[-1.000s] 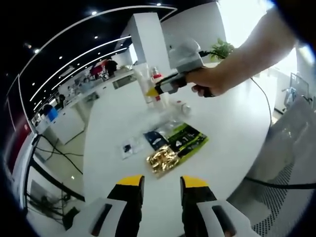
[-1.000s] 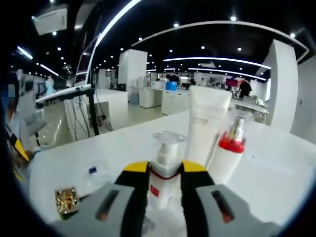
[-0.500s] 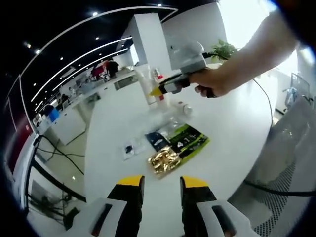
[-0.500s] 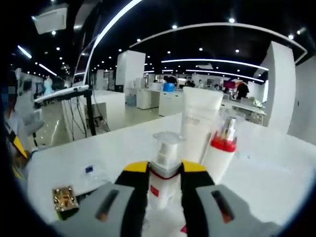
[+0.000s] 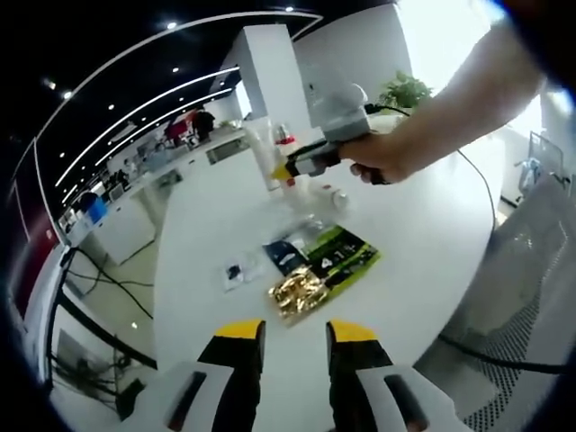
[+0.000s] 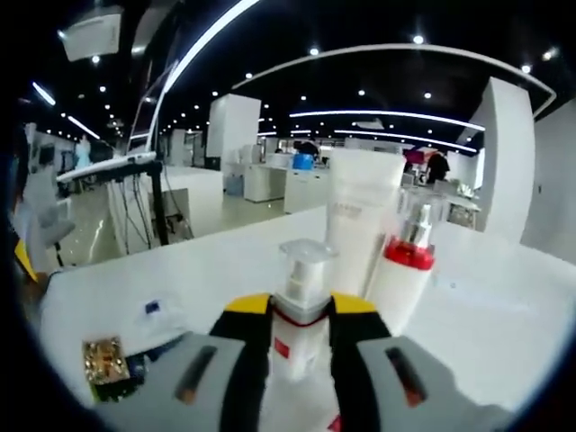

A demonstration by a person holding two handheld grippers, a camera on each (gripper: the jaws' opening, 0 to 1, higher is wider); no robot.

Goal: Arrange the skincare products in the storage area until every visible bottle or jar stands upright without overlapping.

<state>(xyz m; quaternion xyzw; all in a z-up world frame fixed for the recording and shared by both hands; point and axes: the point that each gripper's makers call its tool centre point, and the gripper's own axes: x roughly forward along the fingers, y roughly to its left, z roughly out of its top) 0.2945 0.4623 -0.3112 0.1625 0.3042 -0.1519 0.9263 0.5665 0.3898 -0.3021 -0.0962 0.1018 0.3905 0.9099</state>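
Note:
My right gripper is shut on a small pump bottle with a clear cap and a red band, held upright. Just behind it stand a tall white tube and a white bottle with a red collar. In the left gripper view a person's hand holds the right gripper over the table's far side, by the white tube and the red-collared bottle. My left gripper is open over the near table with nothing between its jaws.
A green-and-black packet, a gold packet and a small white sachet lie flat mid-table on the white round table. The gold packet lies left of the held bottle. A mesh chair stands at the right.
The right gripper, still holding the pump bottle, has shifted slightly near the tube and red-collared bottle. My left gripper has stayed open and nearly still.

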